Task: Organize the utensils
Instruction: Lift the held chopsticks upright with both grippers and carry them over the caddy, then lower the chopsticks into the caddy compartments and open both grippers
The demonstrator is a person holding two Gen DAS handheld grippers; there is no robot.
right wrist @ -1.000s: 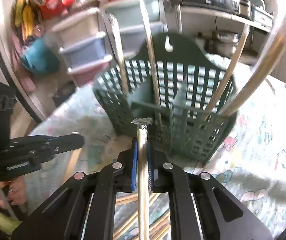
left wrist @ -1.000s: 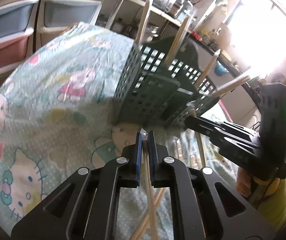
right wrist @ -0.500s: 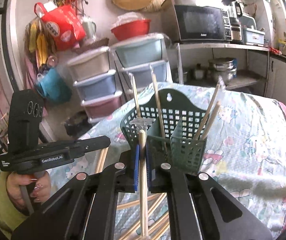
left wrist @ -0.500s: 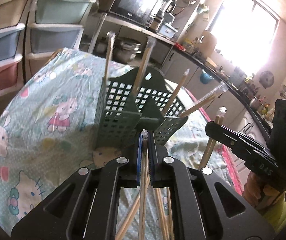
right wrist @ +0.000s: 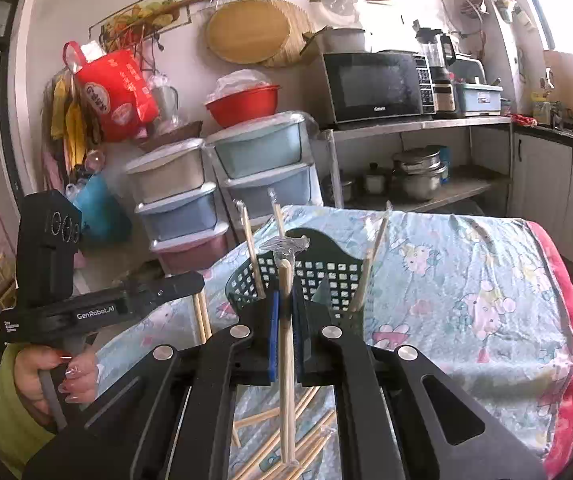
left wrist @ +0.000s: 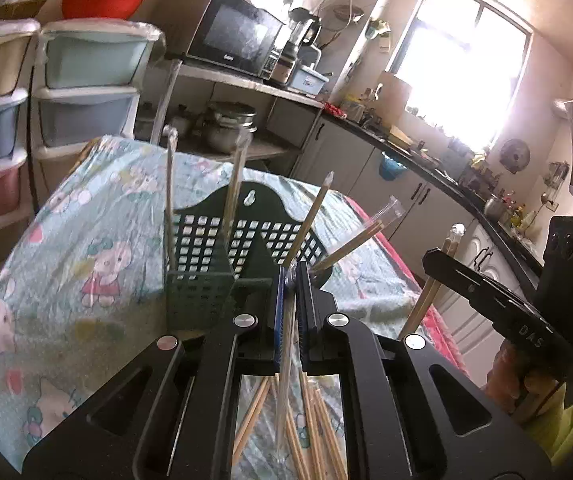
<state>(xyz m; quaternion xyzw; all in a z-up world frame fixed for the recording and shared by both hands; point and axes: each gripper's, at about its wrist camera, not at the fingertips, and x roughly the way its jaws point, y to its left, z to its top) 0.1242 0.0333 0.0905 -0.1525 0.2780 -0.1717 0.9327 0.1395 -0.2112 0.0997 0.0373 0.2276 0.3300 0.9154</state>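
While both tongs pinch wrapped chopsticks, left tongs [left wrist: 291,280] and right tongs [right wrist: 284,300] hover near the green basket [right wrist: 318,272] on the surface [right wrist: 466,280]; we judge crossing sticks could snag its rim.

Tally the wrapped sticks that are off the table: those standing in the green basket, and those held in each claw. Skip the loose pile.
Wrapped sticks standing in the green basket: 4
In the left claw: 1
In the right claw: 1
Total: 6
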